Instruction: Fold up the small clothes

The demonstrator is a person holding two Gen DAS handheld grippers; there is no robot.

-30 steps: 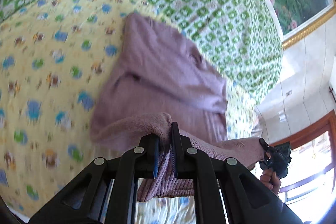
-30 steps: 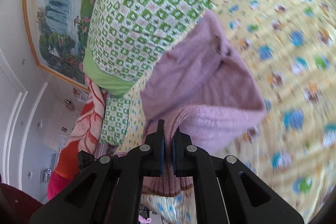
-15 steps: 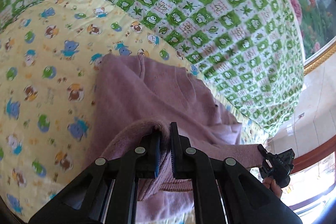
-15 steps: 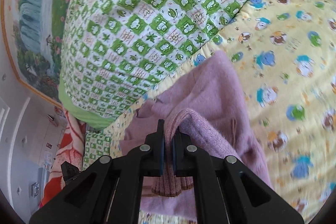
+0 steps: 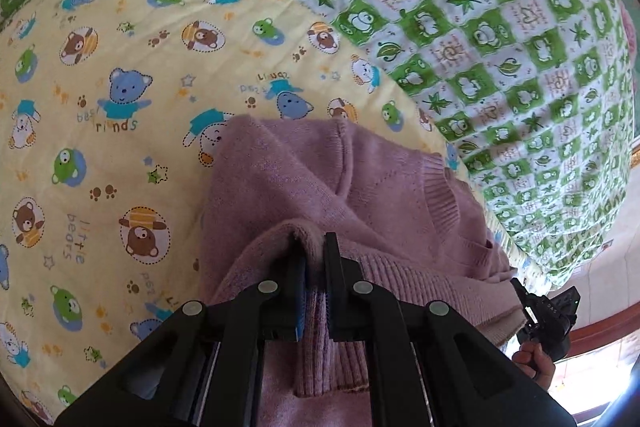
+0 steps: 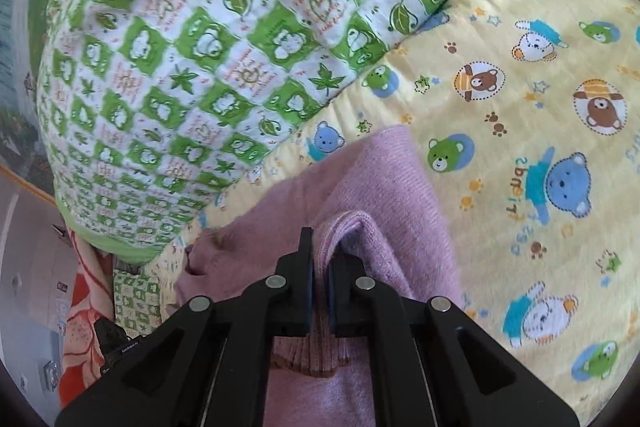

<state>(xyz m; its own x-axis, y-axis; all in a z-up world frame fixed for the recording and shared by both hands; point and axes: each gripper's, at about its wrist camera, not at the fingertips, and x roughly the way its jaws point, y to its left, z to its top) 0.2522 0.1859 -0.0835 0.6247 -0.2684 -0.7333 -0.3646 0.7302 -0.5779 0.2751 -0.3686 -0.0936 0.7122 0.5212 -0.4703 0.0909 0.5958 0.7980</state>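
Observation:
A small mauve knit sweater lies on the yellow bear-print bedsheet, its lower part doubled over toward the far end. My left gripper is shut on a pinch of its ribbed hem, which hangs down between the fingers. In the right wrist view the same sweater spreads ahead, and my right gripper is shut on another pinch of the hem. The right gripper also shows at the left wrist view's lower right edge, held by a hand.
A green-and-white checked quilt is heaped just beyond the sweater, and it fills the upper left of the right wrist view. An orange-red blanket lies at the bed's side. A painting hangs on the wall.
Both grippers carried the pinched hem forward over the sweater toward the checked quilt and sank lower. The sweater now lies doubled, and the quilt looms much closer.

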